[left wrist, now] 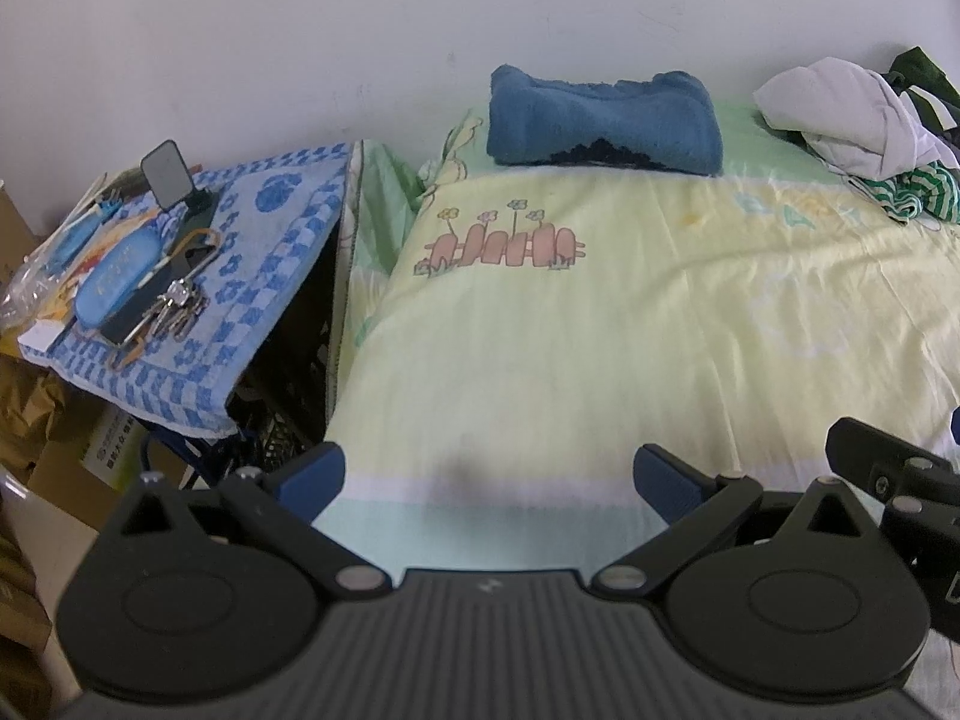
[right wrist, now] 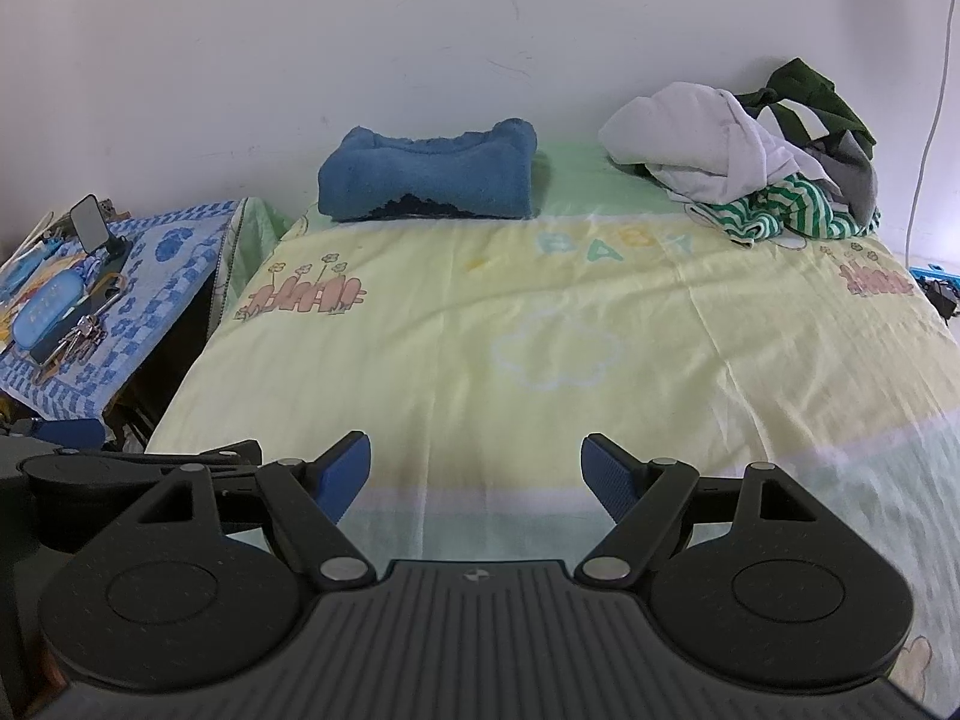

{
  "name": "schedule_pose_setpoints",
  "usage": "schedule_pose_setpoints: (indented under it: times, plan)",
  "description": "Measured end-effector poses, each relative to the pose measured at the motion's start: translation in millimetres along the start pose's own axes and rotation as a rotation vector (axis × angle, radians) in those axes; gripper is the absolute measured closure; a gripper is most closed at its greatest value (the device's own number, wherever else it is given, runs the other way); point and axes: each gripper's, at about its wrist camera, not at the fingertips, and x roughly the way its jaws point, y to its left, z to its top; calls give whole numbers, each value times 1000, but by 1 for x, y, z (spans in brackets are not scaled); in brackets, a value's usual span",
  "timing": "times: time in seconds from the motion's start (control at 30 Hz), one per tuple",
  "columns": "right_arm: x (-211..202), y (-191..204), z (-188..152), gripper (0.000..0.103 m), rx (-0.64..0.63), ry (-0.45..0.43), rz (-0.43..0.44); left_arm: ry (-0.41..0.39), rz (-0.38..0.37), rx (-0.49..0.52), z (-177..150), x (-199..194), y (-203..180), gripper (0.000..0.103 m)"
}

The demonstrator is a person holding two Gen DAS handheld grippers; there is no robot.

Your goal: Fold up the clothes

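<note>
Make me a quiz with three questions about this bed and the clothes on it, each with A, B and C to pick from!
1. Where is the messy pile of clothes?
A. At the far right of the bed, by the wall
B. On the side table
C. Between the gripper fingers

2. What colour is the folded towel?
A. Red
B. Blue
C. Yellow

3. How are the left gripper and the right gripper?
A. Both shut on a shirt
B. One open, one shut
C. Both open, holding nothing

Answers:
1. A, the pile sits at the far right corner of the bed sheet against the wall.
2. B, the folded towel is plainly blue.
3. C, each view shows the fingers spread wide with only sheet between them.
</note>
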Motion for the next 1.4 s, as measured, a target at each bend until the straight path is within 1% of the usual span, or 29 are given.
schedule_pose_setpoints:
  times: [0.53, 0.87, 1.4]
  plan:
    - [9, 3, -4, 23, -2, 23, 10, 32, 9, -4, -5, 10, 1, 1]
    - [16, 5, -8, 23, 1, 26, 0, 54, 8, 3, -5, 18, 0, 1]
    - [20, 5, -5, 24, 7, 23, 5, 61, -1, -10, -1, 22, 2, 1]
